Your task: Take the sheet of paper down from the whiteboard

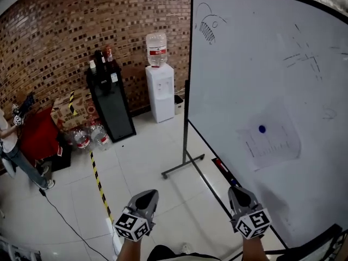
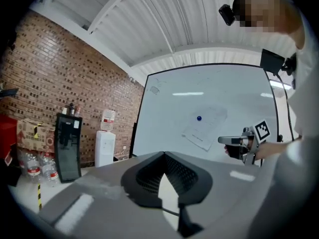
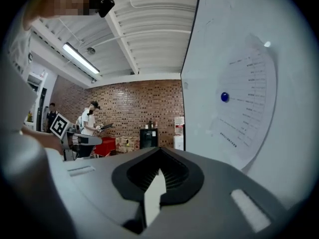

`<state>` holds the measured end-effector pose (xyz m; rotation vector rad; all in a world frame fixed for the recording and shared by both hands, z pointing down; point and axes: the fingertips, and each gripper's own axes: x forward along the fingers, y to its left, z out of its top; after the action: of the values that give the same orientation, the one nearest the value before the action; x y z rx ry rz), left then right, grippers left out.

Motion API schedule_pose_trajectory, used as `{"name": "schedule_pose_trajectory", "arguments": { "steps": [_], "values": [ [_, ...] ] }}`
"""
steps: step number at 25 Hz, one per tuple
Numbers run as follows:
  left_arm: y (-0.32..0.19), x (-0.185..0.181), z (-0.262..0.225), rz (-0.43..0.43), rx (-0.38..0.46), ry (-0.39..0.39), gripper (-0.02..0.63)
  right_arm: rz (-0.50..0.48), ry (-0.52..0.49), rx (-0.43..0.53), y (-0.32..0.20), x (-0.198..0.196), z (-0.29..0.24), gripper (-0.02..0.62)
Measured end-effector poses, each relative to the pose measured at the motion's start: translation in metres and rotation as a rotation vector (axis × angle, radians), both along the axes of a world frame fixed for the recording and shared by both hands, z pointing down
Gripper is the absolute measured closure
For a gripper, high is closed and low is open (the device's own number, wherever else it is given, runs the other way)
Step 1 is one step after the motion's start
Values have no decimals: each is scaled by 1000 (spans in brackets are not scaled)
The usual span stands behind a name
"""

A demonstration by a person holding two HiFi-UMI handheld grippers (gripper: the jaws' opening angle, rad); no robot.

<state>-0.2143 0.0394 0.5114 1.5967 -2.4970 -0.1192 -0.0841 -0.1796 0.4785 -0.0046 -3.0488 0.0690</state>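
- The sheet of paper [image 1: 270, 141] hangs on the whiteboard [image 1: 244, 64] under a blue magnet [image 1: 262, 129], ahead and just right of the right hand-held gripper [image 1: 238, 192], untouched.
- That one and the left hand-held gripper [image 1: 147, 197] are both closed, empty.
- A water dispenser [image 1: 160, 94] stands far ahead of the left one.

Open tiled floor [image 1: 185, 216] near centre, whiteboard [image 1: 255, 53] closing the right, its stand foot [image 1: 182, 166] crossing the floor, water dispenser [image 1: 161, 91], black cabinet [image 1: 111, 105] and bottles [image 1: 91, 136] lining the far brick wall [image 1: 81, 26], person [image 1: 16, 156] far left.
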Motion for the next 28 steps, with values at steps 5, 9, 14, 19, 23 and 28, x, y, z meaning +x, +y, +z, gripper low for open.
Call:
{"name": "schedule_pose_trajectory", "arguments": {
  "steps": [5,9,14,19,23,28],
  "values": [
    [-72,-31,-4,153,5,-11,603,172,4,14,-55,8,-4,594],
    [-141,-53,-3,316,23,-14,603,334,14,37,-89,18,-4,594],
    [-233,-72,-9,581,19,-52,603,617,-10,44,-119,35,-18,594],
    [-295,-62,-23,802,25,-83,603,843,-33,63,-137,54,-36,594],
    [-321,-45,-30,911,35,-112,603,965,-49,69,-135,76,-43,594],
    [-339,-21,-47,959,60,-138,603,1042,-64,69,-125,107,-48,594]
  ]
}}
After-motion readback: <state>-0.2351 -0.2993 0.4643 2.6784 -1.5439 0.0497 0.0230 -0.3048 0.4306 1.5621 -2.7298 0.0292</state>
